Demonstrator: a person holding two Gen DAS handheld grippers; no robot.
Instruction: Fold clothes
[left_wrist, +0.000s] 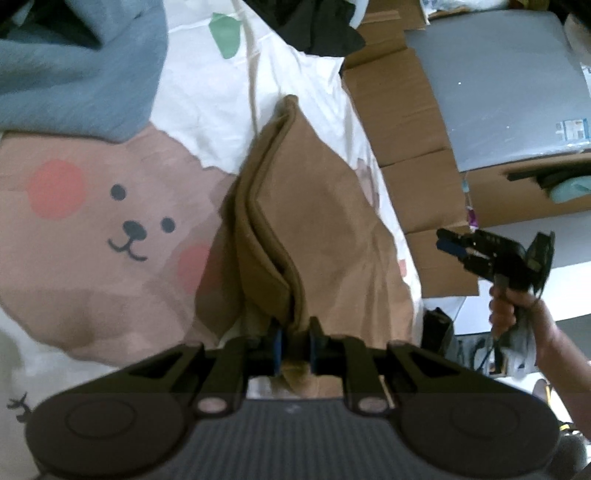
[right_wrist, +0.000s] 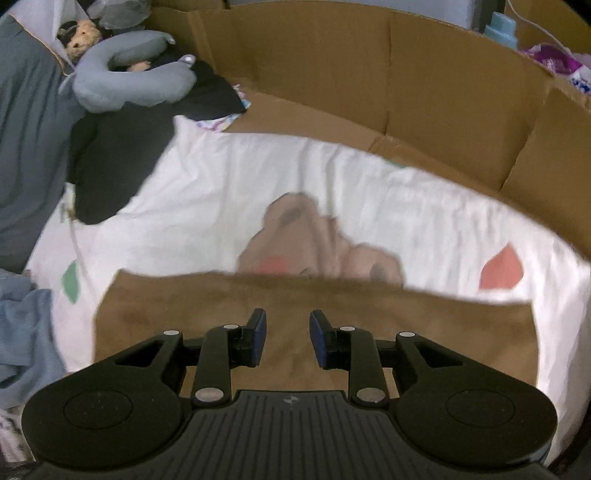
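Left gripper clamped on brown cloth, folded, lying on bear sheet. Right gripper open, empty, above cloth. Cardboard beside sheet.

Left wrist view is taken close along the fingers, angled down over the brown garment toward the cardboard wall. Right wrist view is pitched steeper, from higher up. Garment, bear-print sheet and cardboard are shared by both views.
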